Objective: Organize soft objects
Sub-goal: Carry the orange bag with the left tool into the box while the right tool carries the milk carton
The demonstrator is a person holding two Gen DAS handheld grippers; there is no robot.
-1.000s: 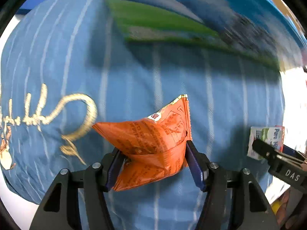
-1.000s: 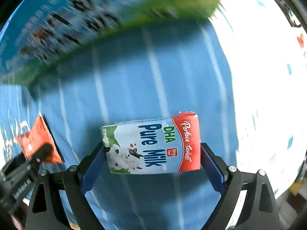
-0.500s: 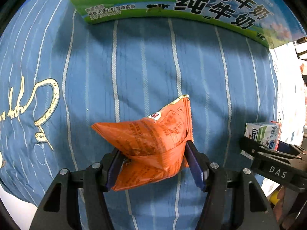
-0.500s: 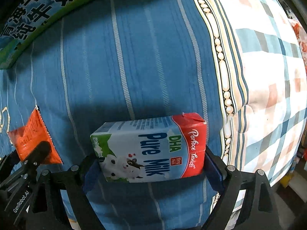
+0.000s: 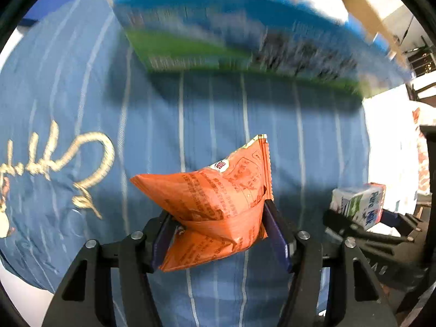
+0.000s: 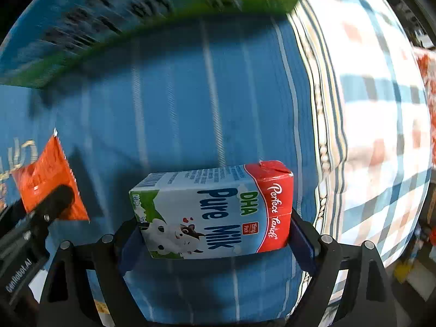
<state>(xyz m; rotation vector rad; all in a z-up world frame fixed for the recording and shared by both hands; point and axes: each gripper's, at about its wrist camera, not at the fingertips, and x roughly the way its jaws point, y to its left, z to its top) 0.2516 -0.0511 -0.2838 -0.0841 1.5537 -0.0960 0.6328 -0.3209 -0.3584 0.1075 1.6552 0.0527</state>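
Blue striped bedding (image 5: 218,114) spreads beneath both grippers. Left gripper (image 5: 220,234) clenches an orange snack packet (image 5: 218,204) between its fingers; right gripper (image 6: 215,234) clamps a small milk carton (image 6: 215,209). Farther off, a large blurred milk box (image 5: 245,32) lies on the bed.

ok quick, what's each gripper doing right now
left gripper: closed on the crumpled orange foil snack packet.
right gripper: closed on the small blue-and-red milk carton.

1. The orange snack packet (image 5: 218,204) is puffy and creased, tilted with its sealed edge toward 1 o'clock.
2. The milk carton (image 6: 215,212) lies on its side, red end at 3 o'clock, white-blue print facing up.
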